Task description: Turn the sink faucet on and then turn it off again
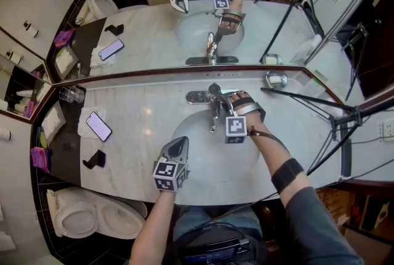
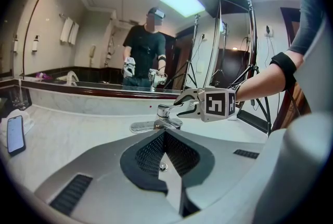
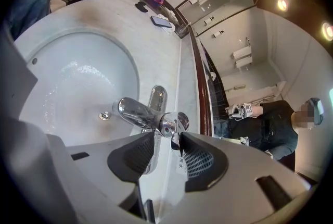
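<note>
The faucet, at the counter's back edge, shows no stream, and the right gripper's fingers pinch its lever, so turning on seems just begun, probably calling for a lift; the left gripper, fingers pressed together, hovers empty over the sink.
</note>
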`<act>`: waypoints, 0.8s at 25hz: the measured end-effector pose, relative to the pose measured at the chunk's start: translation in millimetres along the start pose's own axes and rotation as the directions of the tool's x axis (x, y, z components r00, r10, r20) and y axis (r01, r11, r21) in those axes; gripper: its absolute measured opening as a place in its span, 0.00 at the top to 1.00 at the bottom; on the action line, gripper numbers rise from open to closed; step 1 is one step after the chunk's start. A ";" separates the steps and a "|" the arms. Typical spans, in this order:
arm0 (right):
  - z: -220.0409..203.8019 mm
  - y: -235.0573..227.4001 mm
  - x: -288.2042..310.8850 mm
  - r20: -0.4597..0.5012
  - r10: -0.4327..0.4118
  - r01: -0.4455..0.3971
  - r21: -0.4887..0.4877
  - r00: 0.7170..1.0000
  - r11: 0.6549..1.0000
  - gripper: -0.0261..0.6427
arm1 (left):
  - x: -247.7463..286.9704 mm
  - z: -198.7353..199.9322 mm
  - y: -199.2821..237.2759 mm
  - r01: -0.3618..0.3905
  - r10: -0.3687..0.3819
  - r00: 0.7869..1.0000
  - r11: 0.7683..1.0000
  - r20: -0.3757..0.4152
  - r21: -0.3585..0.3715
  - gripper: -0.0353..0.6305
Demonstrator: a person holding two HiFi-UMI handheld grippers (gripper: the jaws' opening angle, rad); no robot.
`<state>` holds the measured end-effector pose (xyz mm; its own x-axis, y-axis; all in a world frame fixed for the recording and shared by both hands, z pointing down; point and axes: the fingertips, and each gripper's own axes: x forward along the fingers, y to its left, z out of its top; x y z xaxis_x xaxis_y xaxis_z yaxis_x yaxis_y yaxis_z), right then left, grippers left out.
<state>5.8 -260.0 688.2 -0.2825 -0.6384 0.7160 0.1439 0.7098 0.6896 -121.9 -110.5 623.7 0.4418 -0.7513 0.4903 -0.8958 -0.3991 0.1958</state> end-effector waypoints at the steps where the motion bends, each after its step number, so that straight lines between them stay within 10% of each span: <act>1: -0.5 1.6 0.0 0.000 -0.002 0.002 0.000 1.000 1.000 0.71 | 0.1 -0.4 -0.1 0.000 0.000 1.000 1.000 0.000 -0.001 0.97; 20: -5.3 18.7 1.4 -0.007 -0.029 0.029 0.041 1.000 0.999 0.73 | -1.5 -7.1 1.1 -0.006 0.006 1.000 1.000 -0.002 -0.012 0.97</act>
<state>13.1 -249.2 702.7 -0.2804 -0.6607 0.6963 0.0968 0.7022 0.7053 -123.9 -106.1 629.2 0.4361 -0.7527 0.4932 -0.8991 -0.3879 0.2030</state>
